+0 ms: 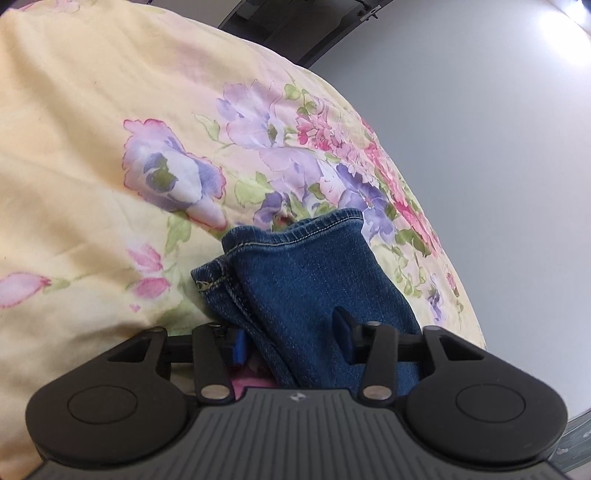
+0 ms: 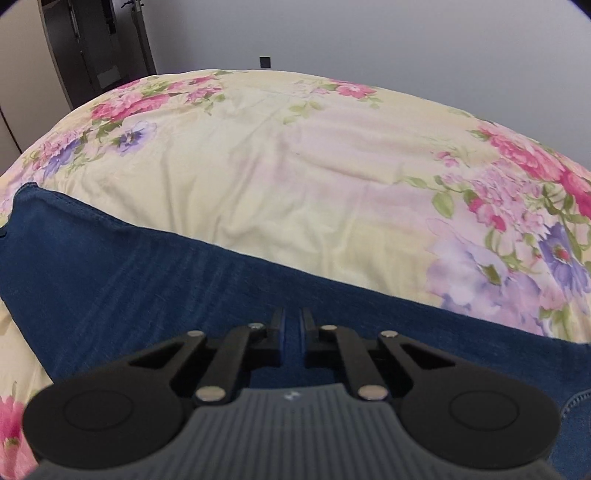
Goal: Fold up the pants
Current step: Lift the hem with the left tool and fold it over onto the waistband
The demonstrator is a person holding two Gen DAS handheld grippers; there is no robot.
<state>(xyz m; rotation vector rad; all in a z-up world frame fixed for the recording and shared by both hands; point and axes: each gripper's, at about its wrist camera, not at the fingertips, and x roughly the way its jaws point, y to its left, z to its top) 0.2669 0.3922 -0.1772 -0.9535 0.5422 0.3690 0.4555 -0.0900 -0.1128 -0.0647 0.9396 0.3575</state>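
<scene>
One pair of blue denim pants (image 2: 155,280) lies across the bed (image 2: 295,177), a stretchy-looking weave with pale contrast stitching along the hems and seams. My left claw (image 1: 291,341) stands wide, its blue-padded fingers (image 1: 345,338) spread on either side of a hemmed leg end that rises between them in a soft, folded wedge; a second hem edge curls out just to its left, and whether the pads actually touch the cloth I cannot tell. My right claw (image 2: 293,332) is drawn narrow, its two black fingers nearly parallel with only a slim gap between the pads, low over a broad smooth band of denim that runs from the left edge of the right wrist view down to the lower right; the pictures do not show whether any fabric is pinched in that gap. Beneath the pants the bed wears a pale yellow cotton cover (image 1: 81,155), lightly creased, printed with clusters of pink, lilac and purple flowers and green leaves. Beyond the bed stands a plain grey-white wall (image 2: 406,33) carrying one small dark square plate (image 2: 265,62). Dark cabinet-like furniture (image 2: 92,48) fills the far left corner of the room in the right wrist view.
</scene>
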